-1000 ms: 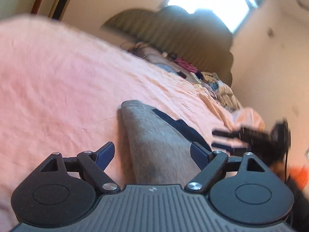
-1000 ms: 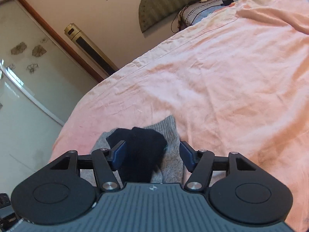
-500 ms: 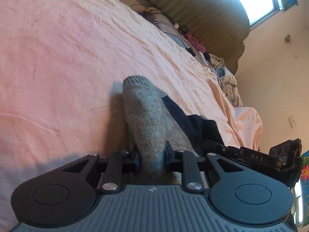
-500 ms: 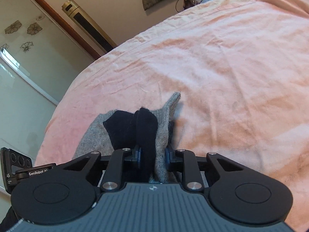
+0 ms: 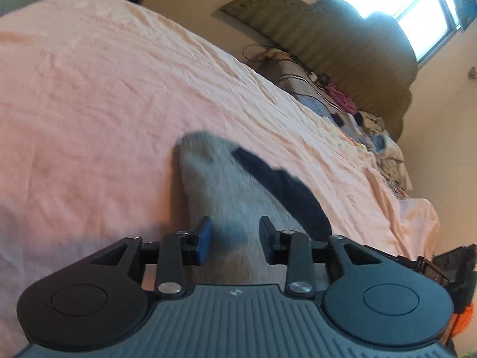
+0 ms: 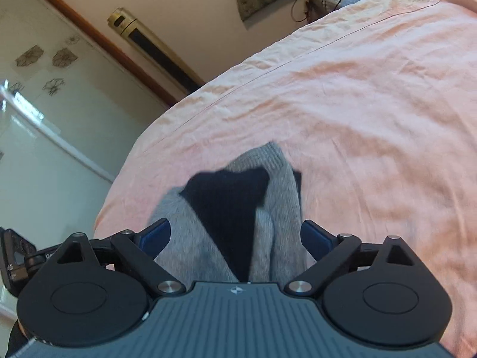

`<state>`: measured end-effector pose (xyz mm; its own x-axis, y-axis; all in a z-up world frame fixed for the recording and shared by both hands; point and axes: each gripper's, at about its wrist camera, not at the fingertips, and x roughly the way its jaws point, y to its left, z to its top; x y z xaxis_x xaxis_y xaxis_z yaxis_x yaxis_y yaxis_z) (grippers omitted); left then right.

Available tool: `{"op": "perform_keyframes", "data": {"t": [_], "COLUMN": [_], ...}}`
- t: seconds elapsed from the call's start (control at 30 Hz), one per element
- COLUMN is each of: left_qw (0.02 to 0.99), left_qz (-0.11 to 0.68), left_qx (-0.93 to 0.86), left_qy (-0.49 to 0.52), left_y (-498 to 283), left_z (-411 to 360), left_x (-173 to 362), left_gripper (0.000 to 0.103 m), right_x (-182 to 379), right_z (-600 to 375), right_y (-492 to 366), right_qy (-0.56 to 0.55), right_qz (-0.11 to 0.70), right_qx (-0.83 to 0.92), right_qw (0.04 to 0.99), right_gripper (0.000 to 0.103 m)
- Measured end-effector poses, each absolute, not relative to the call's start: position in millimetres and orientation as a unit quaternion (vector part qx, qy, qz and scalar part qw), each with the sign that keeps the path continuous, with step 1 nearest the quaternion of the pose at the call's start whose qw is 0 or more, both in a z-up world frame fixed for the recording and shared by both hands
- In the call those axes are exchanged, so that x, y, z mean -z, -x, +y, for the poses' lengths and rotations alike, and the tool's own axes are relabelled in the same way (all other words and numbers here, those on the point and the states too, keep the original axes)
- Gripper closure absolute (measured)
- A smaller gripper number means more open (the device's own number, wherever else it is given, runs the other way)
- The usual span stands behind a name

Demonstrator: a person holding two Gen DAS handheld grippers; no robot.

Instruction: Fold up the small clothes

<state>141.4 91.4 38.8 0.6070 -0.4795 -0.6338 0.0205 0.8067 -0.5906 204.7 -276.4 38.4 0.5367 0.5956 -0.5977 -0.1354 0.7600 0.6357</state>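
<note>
1. Grey sock [image 5: 226, 197] lies on the pink bed sheet [image 5: 89, 104], its rounded end pointing away from the left camera; in the right view the same grey knit [image 6: 283, 197] is bunched into upright folds.
2. A dark navy piece [image 5: 286, 188], part of the same small bundle, lies across the grey sock's right side in the left view; in the right view it [image 6: 226, 203] sits in the middle of the bundle with grey knit on both sides.
3. The left hand-held gripper [image 5: 235, 238] has its jaws opening, at a middling gap. The grey sock lies between them, but whether the blue pad [image 5: 204, 240] touches the cloth cannot be told because of blur.
4. The right hand-held gripper [image 6: 235, 235] has its jaws opening and now wide, one blue pad [image 6: 155, 234] on each side of the bundle. The cloth sits between them; the pads do not press on it.
5. The other tool's black body shows at the right edge of the left view and at the left edge of the right view.
6. Farther off, a padded headboard [image 5: 342, 35] stands below a bright window [image 5: 396, 6], with a heap of mixed clothes [image 5: 372, 131] at the head of the bed.
7. In the right view, a tall gold-and-black tower unit [image 6: 149, 47] stands against the wall beside a frosted sliding door [image 6: 44, 104].
</note>
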Motion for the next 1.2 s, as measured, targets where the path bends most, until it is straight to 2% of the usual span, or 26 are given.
{"op": "perform_keyframes", "data": {"t": [0.07, 0.23, 0.27, 0.3, 0.47, 0.57, 0.63, 0.67, 0.7, 0.73, 0.77, 0.8, 0.83, 0.87, 1.07, 1.1, 1.13, 1.17, 1.2], "left_qw": [0.837, 0.805, 0.809, 0.809, 0.824, 0.839, 0.847, 0.853, 0.859, 0.865, 0.876, 0.892, 0.908, 0.919, 0.928, 0.927, 0.927, 0.926, 0.926], "left_qz": [0.434, 0.439, 0.437, 0.448, 0.449, 0.458, 0.447, 0.438, 0.429, 0.418, 0.404, 0.383, 0.360, 0.342, 0.324, 0.323, 0.322, 0.321, 0.320], "left_qx": [0.162, 0.221, 0.227, 0.227, 0.220, 0.200, 0.215, 0.219, 0.222, 0.223, 0.216, 0.202, 0.181, 0.168, 0.168, 0.169, 0.171, 0.172, 0.173], "left_qy": [0.291, 0.331, 0.320, 0.306, 0.266, 0.214, 0.192, 0.180, 0.170, 0.163, 0.152, 0.132, 0.115, 0.105, 0.078, 0.083, 0.090, 0.096, 0.102], "left_y": [-107.6, -48.8, -46.1, -46.8, -35.5, -24.9, -13.4, -7.4, -3.2, -0.9, 1.3, 4.3, 6.6, 8.6, 13.2, 12.9, 12.9, 12.8, 13.1], "left_z": [95.7, 78.0, 71.2, 64.5, 69.1, 73.4, 75.2, 76.6, 77.0, 77.4, 77.8, 77.5, 76.6, 75.0, 69.4, 71.2, 72.6, 74.7, 76.4], "left_x": [-22.8, 6.2, 5.7, 6.9, -7.3, -2.7, -4.5, -7.8, -12.2, -14.7, -14.8, -12.9, -9.3, -3.7, 0.0, 0.1, 0.3, 0.5, 0.8], "left_gripper": [0.032, 0.034, 0.047, 0.094, 0.094, 0.094, 0.094, 0.094, 0.090, 0.085, 0.065, 0.037, 0.027, 0.022, 0.017, 0.017, 0.016, 0.016, 0.016], "right_x": [-31.5, -20.5, -19.3, -18.7, -38.3, -22.1, -22.2, -28.0, -38.0, -49.1, -59.4, -66.9, -71.0, -71.7, -39.4, -31.5, -26.1, -26.1, -34.3], "right_z": [-282.8, -281.0, -276.5, -272.4, -272.1, -271.3, -279.3, -285.1, -291.3, -296.7, -299.7, -299.3, -297.1, -293.4, -250.5, -243.0, -235.0, -225.7, -218.1], "right_y": [-180.1, -128.7, -126.9, -127.3, -107.0, -98.6, -104.1, -109.8, -113.9, -119.6, -129.3, -143.2, -160.0, -180.3, -266.8, -273.1, -275.9, -276.4, -269.9], "right_qy": [-0.248, -0.217, -0.208, -0.201, -0.157, -0.135, -0.169, -0.193, -0.214, -0.229, -0.240, -0.246, -0.250, -0.251, -0.234, -0.236, -0.233, -0.212, -0.175], "right_qz": [0.454, 0.463, 0.467, 0.474, 0.453, 0.474, 0.474, 0.475, 0.456, 0.428, 0.406, 0.398, 0.396, 0.399, 0.460, 0.468, 0.475, 0.473, 0.450], "right_qx": [-0.229, -0.253, -0.252, -0.250, -0.283, -0.267, -0.271, -0.263, -0.256, -0.256, -0.256, -0.250, -0.242, -0.233, -0.182, -0.186, -0.193, -0.202, -0.206], "right_qw": [0.825, 0.821, 0.821, 0.820, 0.831, 0.828, 0.821, 0.817, 0.825, 0.836, 0.844, 0.848, 0.850, 0.851, 0.837, 0.831, 0.826, 0.831, 0.851], "right_gripper": [0.014, 0.027, 0.047, 0.078, 0.080, 0.078, 0.066, 0.051, 0.039, 0.035, 0.029, 0.029, 0.029, 0.029, 0.034, 0.045, 0.062, 0.084, 0.084]}}
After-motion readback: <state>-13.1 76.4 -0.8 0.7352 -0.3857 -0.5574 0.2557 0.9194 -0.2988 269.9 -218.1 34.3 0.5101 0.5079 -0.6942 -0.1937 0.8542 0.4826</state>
